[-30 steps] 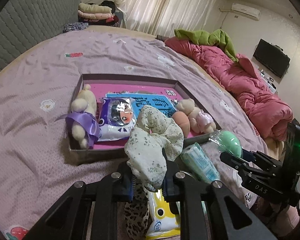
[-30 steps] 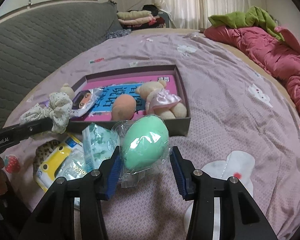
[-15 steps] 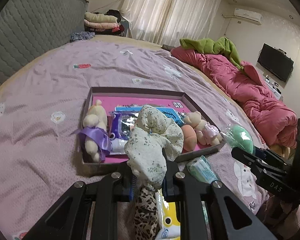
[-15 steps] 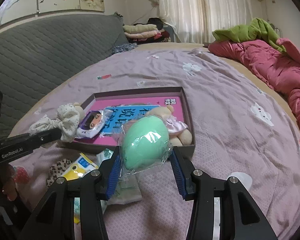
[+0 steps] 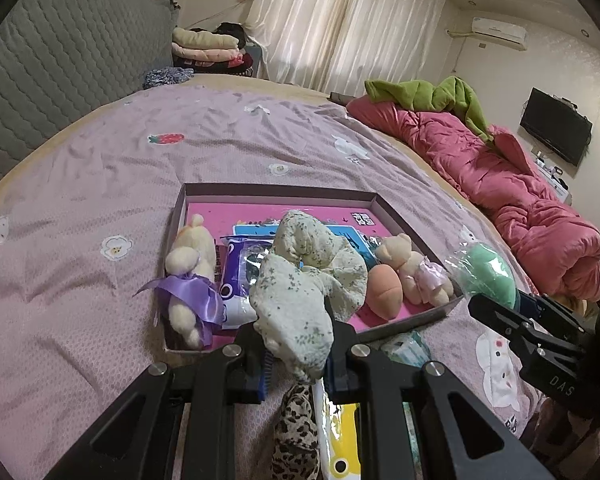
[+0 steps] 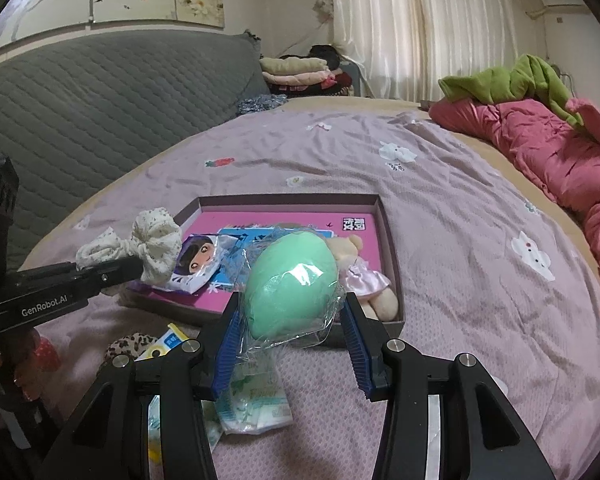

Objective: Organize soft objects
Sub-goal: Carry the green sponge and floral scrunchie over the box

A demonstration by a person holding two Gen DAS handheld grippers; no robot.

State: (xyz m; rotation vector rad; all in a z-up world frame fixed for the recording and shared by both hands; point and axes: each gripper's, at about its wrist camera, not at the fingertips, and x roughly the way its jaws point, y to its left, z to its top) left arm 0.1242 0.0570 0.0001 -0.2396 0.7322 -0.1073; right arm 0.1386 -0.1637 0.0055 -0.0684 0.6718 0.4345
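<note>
1. Left wrist view: bed [image 5: 100, 184] under lilac cover, shallow box [image 5: 392, 216] ahead. Left gripper [image 5: 296, 344] jaws clamped on floral scrunchie [image 5: 300, 280], raised short of the box. Carrying step; next, likely forward, then release inside.
2. Right wrist view: right gripper [image 6: 290, 332] jaws gripped wrapped green sponge [image 6: 292, 284] above box's near edge; same placement apparently due.

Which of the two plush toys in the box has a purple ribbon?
The cream plush toy at the box's left end, with a purple ribbon tied around it. The other one, at the right end, wears a pale pink dress.
</note>
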